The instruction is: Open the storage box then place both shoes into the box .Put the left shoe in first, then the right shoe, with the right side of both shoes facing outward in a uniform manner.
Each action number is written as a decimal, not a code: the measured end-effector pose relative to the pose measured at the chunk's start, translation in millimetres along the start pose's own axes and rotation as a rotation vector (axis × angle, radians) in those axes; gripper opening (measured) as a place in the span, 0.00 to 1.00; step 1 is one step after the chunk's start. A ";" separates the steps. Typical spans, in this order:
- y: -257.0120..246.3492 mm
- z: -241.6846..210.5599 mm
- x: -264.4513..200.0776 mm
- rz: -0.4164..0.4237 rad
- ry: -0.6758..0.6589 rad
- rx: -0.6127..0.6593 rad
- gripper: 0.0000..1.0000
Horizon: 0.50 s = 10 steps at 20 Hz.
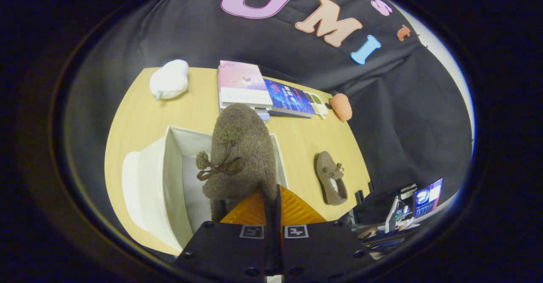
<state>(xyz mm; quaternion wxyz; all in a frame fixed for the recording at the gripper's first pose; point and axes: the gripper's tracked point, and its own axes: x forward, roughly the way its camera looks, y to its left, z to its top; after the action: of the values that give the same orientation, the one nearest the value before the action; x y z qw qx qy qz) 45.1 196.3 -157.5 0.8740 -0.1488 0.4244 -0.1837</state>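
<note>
My gripper is shut on the edge of a fuzzy brown shoe with a dark bow and pompoms. The shoe hangs toe away from me, directly above the open white fabric storage box. The box's lid is folded out on the side of the box away from the second shoe. A second matching brown shoe lies on the wooden table, on the other side of the box. The held shoe hides much of the box's inside.
Beyond the box lie a stack of books and a blue book. A white plush sits at the far table corner, an orange plush near the opposite edge. Off the table, past the second shoe, stands a lit screen.
</note>
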 end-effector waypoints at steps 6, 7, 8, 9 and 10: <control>19.9 -26.8 10.4 0.067 0.039 0.013 0.03; 21.8 -32.1 10.7 0.075 0.046 0.010 0.04; 23.3 -36.1 10.1 0.081 0.049 0.009 0.04; 26.5 -38.6 9.3 0.090 0.051 0.015 0.04; 31.7 -41.5 11.9 0.105 0.054 0.020 0.04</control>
<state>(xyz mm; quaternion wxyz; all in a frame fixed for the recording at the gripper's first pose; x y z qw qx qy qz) 25.0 214.8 -203.6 0.8722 -0.1125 0.4532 -0.1456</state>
